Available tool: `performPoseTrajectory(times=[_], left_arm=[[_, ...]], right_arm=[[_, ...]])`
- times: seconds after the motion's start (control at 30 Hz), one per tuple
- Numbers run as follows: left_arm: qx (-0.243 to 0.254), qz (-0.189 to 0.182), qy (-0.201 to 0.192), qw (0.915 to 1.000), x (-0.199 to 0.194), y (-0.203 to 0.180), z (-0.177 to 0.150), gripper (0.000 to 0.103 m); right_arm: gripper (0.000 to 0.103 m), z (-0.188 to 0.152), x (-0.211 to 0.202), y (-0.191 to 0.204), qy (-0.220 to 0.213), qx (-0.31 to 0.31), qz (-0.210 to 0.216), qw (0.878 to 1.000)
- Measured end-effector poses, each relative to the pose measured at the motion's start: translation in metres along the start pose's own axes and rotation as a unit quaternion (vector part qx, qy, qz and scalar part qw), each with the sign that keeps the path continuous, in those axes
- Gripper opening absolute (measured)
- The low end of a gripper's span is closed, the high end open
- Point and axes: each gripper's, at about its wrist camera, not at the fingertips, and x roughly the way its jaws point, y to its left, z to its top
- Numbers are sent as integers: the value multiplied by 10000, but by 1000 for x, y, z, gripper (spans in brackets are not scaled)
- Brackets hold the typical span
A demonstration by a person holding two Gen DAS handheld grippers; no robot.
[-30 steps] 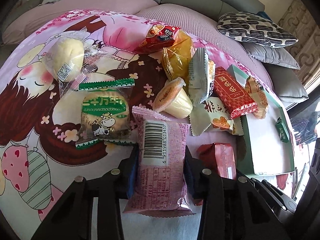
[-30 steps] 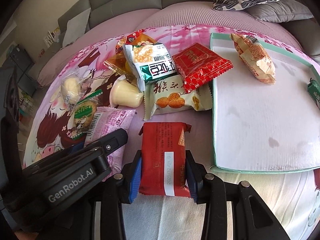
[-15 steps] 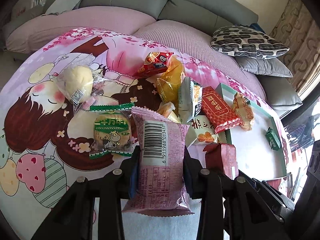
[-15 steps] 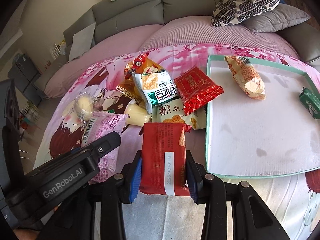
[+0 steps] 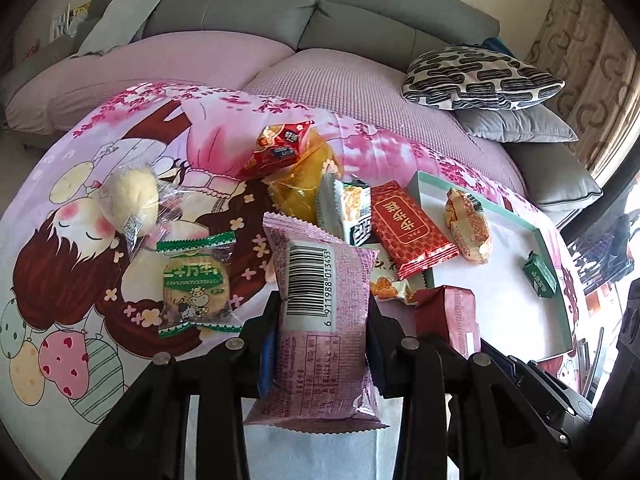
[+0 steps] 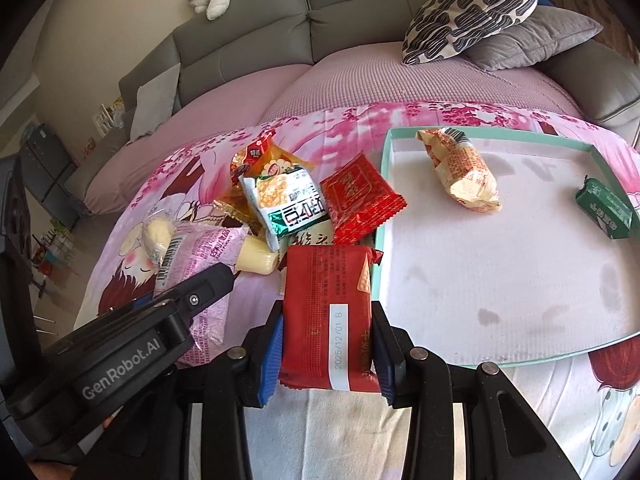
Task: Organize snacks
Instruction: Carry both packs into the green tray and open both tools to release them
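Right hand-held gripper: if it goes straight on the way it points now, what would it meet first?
Probably the near left corner of the teal tray, or the snack pile beside it. The right hand-held gripper is shut on a red packet, whose far end leads. Depth is unclear.

Left tool (image 5: 322, 344): black, blue pads, around a pink packet (image 5: 320, 320) with white barcode panel. Right tool (image 6: 327, 354): same colours, around a red packet (image 6: 330, 316) with white date strip. Tray (image 6: 480, 280): white floor, teal rim; bedsheet (image 5: 80, 280): pink, cartoon print; cushion (image 5: 480, 78): white with black blotches; sofa (image 5: 320, 4): grey.
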Motion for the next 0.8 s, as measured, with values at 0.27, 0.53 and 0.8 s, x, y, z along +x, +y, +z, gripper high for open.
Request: performPoseTrajectory(times=[0.27, 0.53, 0.8], left_arm=[[624, -223, -98, 9978, 1, -60, 17, 39], [1191, -547, -83, 9913, 17, -127, 28, 39], [1613, -802, 65, 9836, 34, -172, 21, 39]], right_arm=[[42, 13, -20, -44, -314, 405, -319, 9982], [42, 17, -47, -132, -579, 1271, -1126, 9838], [42, 11, -69, -195, -840, 1911, -1649, 9640]])
